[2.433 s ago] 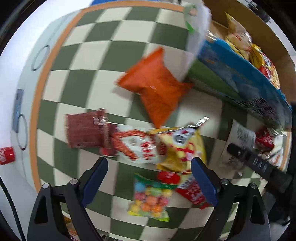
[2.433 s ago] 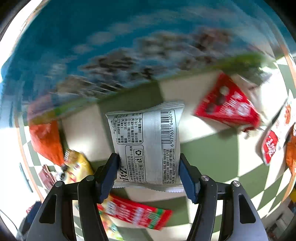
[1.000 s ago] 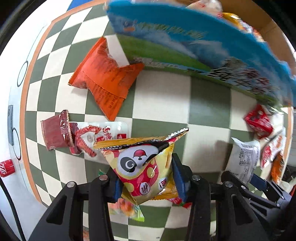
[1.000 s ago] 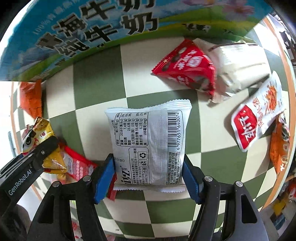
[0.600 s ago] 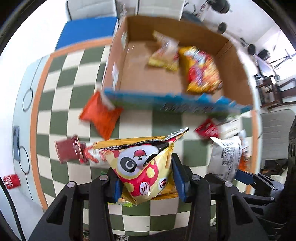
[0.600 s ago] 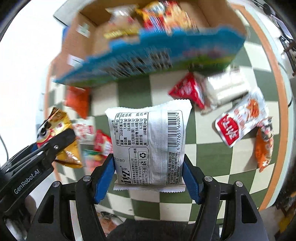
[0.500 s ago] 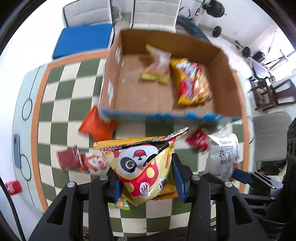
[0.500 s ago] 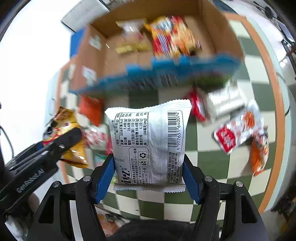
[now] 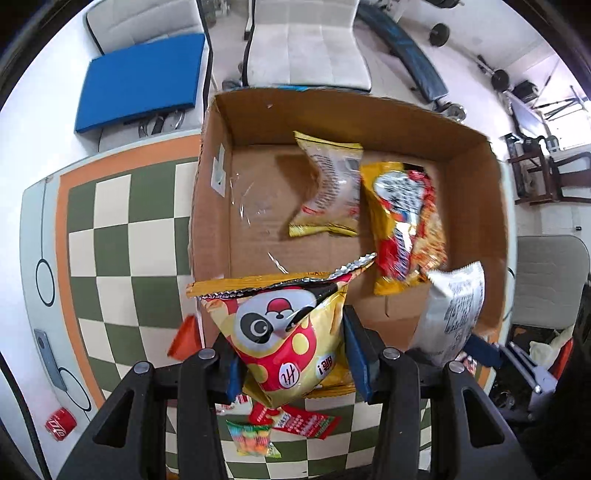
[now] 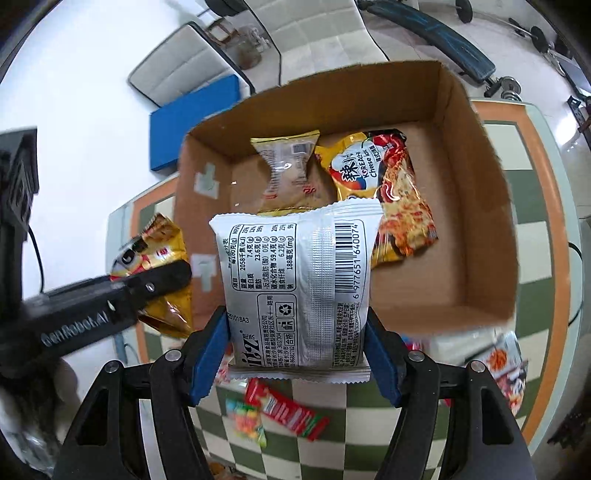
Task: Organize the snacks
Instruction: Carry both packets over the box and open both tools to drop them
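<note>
Box point(image 9: 476, 206) holds two packets point(image 9: 406, 218); left gripper point(image 9: 291, 363) clamps yellow bag point(image 9: 284, 332), right gripper point(image 10: 297, 356) clamps white pack point(image 10: 299, 280); loose snacks point(image 10: 288, 410) on tabletop point(image 9: 110, 236).

Green-and-cream checked worktop point(image 9: 118, 236) with orange border. Beyond, white padded chairs point(image 9: 306, 48), blue cushion point(image 9: 140, 77) on one seat, white floor, dark weight bench point(image 10: 436, 33), dumbbells point(image 9: 439, 35), bright daylight.
</note>
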The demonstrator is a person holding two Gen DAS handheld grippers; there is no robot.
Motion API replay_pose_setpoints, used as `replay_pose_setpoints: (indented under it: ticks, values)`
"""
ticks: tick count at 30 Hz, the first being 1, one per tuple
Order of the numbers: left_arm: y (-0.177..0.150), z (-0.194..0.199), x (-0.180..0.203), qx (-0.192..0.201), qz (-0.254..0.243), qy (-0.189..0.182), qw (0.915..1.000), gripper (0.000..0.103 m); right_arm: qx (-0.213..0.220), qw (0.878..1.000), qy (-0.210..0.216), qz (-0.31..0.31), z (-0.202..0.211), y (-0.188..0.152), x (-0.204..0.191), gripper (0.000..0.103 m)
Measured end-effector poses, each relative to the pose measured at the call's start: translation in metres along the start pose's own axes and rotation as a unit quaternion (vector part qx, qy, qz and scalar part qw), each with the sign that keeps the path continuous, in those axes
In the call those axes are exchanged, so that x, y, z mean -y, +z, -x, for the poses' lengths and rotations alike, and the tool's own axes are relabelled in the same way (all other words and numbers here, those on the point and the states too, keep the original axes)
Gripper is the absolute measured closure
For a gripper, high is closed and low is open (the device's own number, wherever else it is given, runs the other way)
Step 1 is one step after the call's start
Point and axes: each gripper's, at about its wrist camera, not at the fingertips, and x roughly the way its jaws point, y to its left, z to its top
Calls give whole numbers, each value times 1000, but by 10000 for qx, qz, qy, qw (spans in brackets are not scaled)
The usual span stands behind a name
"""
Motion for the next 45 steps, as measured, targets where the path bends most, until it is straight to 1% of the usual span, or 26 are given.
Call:
replay_pose_setpoints:
  ticks: [2,5,11,14,15,16,17,18,19,22,25,28,29,31,34,36,38,41,45]
  values:
    - [11,-16,-3,-223,23,-59,9997,60,-124,9999,-43,-45,-16,9,2,31]
    - [20,-36,-4,-451,23,-39,9990,60,-299,9995,-76,-81,-39,17,3,31]
    - [24,-62,-3,-760,41,-23,9971,59,-495,9986,-180,-65,-68,24,3,31]
    - [23,-69,-5,-846,75,-69,9964,59,-676,9976,-138,-98,-81,26,5,30]
    - [22,-71,-6,-878,94,-74,9961,57,-749,9970,-136,-129,-85,27,6,30]
    - [22,-72,-6,-890,80,-70,9960,54,-811,9965,-140,-121,-89,29,6,23]
    - [21,-72,-6,-880,73,-48,9961,43,-813,9965,-181,-72,-92,29,5,10]
    - [21,-72,-7,-846,78,-41,9964,32,-813,9965,-215,-17,-94,29,4,7]
    - [21,-72,-8,-821,82,-41,9966,24,-825,9963,-254,17,-96,29,4,7]
    - [19,-70,-10,-804,121,-95,9966,23,-852,9958,-342,62,-98,30,4,7]
    - [17,-66,-12,-744,167,-101,9970,23,-892,9950,-427,100,-99,28,3,7]
    - [16,-60,-11,-663,168,-151,9975,23,-839,9950,-521,149,-96,25,3,7]
    - [14,-56,-10,-614,136,-96,9980,23,-802,9950,-561,174,-93,23,2,6]
    - [10,-46,-10,-479,90,-157,9987,23,-713,9953,-622,203,-86,17,2,5]
    - [5,-26,-4,-156,21,-57,9999,23,-518,9956,-720,293,-75,13,0,5]
    - [-6,-13,-1,84,37,-1,10000,23,-287,9949,-875,402,-62,10,-1,4]
    - [-16,0,1,279,82,-19,9996,23,-152,9950,-885,434,-51,6,-2,4]
    - [-32,19,1,557,152,-96,9983,23,38,9953,-852,468,-32,-3,-3,4]
    - [-57,34,2,764,193,-189,9967,23,301,9963,-677,436,-4,-22,-1,4]
